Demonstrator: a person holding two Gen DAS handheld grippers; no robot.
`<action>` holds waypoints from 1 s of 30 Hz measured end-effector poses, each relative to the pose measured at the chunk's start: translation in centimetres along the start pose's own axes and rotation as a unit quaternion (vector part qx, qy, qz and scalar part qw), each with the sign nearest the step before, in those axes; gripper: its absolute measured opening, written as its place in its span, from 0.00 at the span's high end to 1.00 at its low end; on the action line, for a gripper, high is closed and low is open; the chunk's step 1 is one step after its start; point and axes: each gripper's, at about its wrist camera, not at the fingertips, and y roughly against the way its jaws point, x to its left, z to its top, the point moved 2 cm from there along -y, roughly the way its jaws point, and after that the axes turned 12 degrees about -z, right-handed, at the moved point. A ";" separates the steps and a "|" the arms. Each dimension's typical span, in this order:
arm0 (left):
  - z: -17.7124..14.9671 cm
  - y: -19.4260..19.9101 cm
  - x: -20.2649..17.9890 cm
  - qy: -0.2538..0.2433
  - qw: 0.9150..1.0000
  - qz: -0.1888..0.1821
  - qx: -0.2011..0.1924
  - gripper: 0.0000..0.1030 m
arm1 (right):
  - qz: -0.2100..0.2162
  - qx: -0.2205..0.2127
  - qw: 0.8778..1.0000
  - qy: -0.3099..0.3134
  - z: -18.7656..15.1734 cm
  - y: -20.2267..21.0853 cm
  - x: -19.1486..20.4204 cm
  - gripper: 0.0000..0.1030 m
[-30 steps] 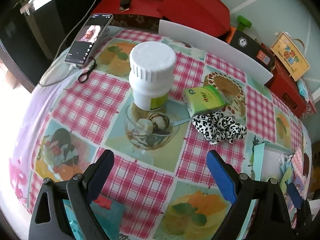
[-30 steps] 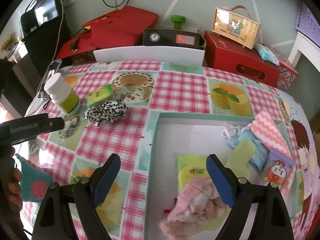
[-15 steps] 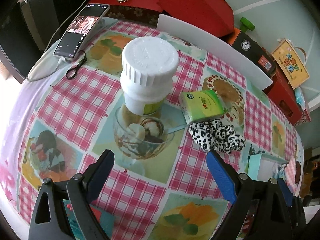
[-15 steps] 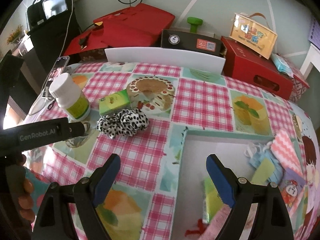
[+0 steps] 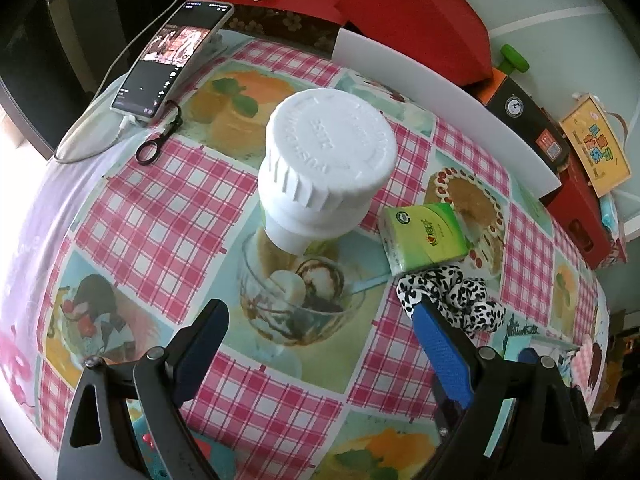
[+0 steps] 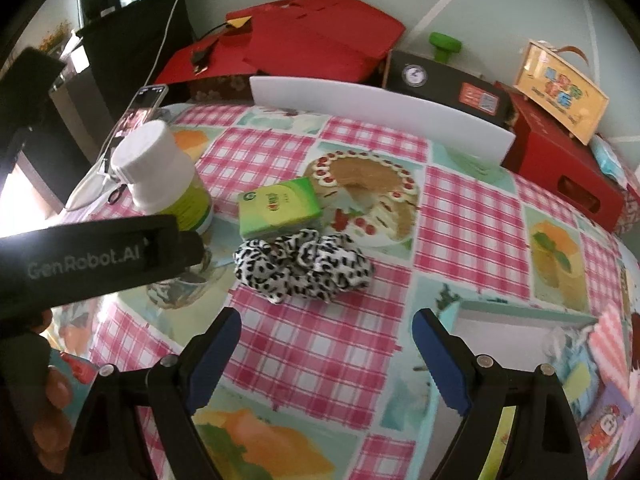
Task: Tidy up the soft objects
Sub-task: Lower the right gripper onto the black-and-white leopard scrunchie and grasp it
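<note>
A black-and-white spotted scrunchie [image 6: 302, 264] lies on the checked tablecloth, touching a green tissue pack [image 6: 280, 208] behind it. Both also show in the left wrist view, the scrunchie [image 5: 452, 296] and the pack [image 5: 424, 236]. My right gripper [image 6: 326, 340] is open and empty, just in front of the scrunchie. My left gripper [image 5: 320, 332] is open and empty, close before a white-capped bottle [image 5: 324, 172]. A teal tray [image 6: 520, 308] with soft items sits at the right.
A phone [image 5: 172, 56] on a cable lies at the table's far left. A white board [image 6: 380, 112] stands along the back edge, with red boxes [image 6: 320, 40] and a black box [image 6: 448, 84] behind. A teal cloth [image 5: 148, 440] lies under my left gripper.
My right gripper has swung left from over the tray to face the scrunchie. My left gripper has moved forward, closer to the bottle. Both stay open.
</note>
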 end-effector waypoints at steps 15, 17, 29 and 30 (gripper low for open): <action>0.7 -1.4 1.2 0.031 0.999 0.016 0.014 0.09 | 0.006 0.008 1.000 0.014 1.6 -3.1 2.0 0.13; 0.9 -1.5 1.6 0.034 0.999 0.016 0.013 0.09 | 0.005 0.009 1.000 0.016 1.8 -3.4 2.1 0.13; 1.3 -1.9 3.2 0.046 0.999 0.014 0.018 0.09 | 0.005 0.017 1.000 0.021 2.1 -5.1 2.1 0.13; 1.3 -2.0 3.2 0.046 0.999 0.014 0.018 0.09 | 0.006 0.019 1.000 0.021 2.1 -5.3 2.1 0.13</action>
